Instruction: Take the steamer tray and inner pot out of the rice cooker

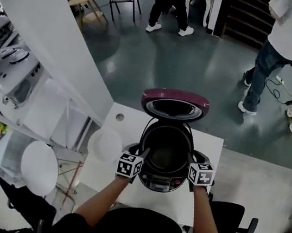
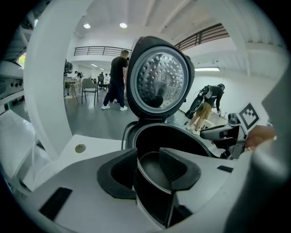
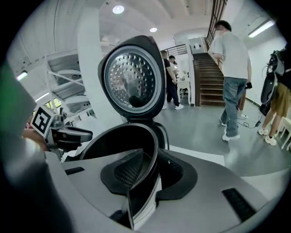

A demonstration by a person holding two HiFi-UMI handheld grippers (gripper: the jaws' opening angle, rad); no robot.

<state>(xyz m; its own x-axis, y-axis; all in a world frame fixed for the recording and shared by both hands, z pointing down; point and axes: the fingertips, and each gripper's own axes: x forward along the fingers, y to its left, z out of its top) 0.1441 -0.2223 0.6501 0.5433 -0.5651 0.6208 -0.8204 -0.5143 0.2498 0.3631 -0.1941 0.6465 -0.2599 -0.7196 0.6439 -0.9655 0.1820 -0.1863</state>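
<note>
The rice cooker stands on the white table with its maroon lid raised. The dark inner pot sits inside it. My left gripper is at the pot's left rim and my right gripper at its right rim. In the left gripper view the jaws stand apart with the pot's rim running between them, clear of the pads. The right gripper's jaws likewise straddle the rim with a narrower gap. A white round tray-like disc lies on the table left of the cooker.
The lid's steel inner plate faces me behind the pot. A small round hole is in the table's far left corner. People walk on the grey floor beyond. White shelving stands at the left, and a black chair at the right.
</note>
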